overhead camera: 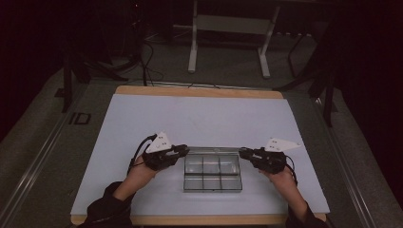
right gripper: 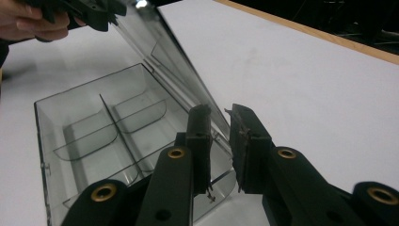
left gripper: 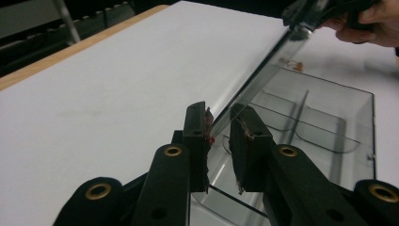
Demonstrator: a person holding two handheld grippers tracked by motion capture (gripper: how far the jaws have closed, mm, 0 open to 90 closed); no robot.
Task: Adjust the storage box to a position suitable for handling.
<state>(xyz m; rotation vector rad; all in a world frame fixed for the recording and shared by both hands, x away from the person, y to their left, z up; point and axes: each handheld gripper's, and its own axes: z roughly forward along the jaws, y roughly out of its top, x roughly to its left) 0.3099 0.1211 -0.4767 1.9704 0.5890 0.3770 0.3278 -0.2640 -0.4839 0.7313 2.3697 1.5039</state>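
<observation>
The left claw point(left gripper: 219, 129) has its two black jaws standing narrowly apart, with the near end of the clear lid point(left gripper: 263, 70) running between them. The lid's edge lies against the left jaw's pad, while a gap shows on the other side, so whether the lid is truly pinched cannot be told. In the high view this claw point(overhead camera: 185, 151) points inward at the left end of the box point(overhead camera: 212, 172).

The right claw point(right gripper: 219, 129) stands the same way: jaws slightly apart, the lid's other end point(right gripper: 179, 61) passing between them close to the left pad, with a gap toward the right jaw. A firm clamp cannot be told here either. From above it point(overhead camera: 242, 153) points inward at the box's right end.

The lid is raised and tilted, hinged along the box's far edge, and spans from one claw to the other. The box is clear plastic, split by dividers into six compartments in two rows of three.

The box sits on the pale surface point(overhead camera: 142, 118), near its front edge and about midway across. A hand holds each claw, with dark sleeves coming in from the bottom of the high view.
</observation>
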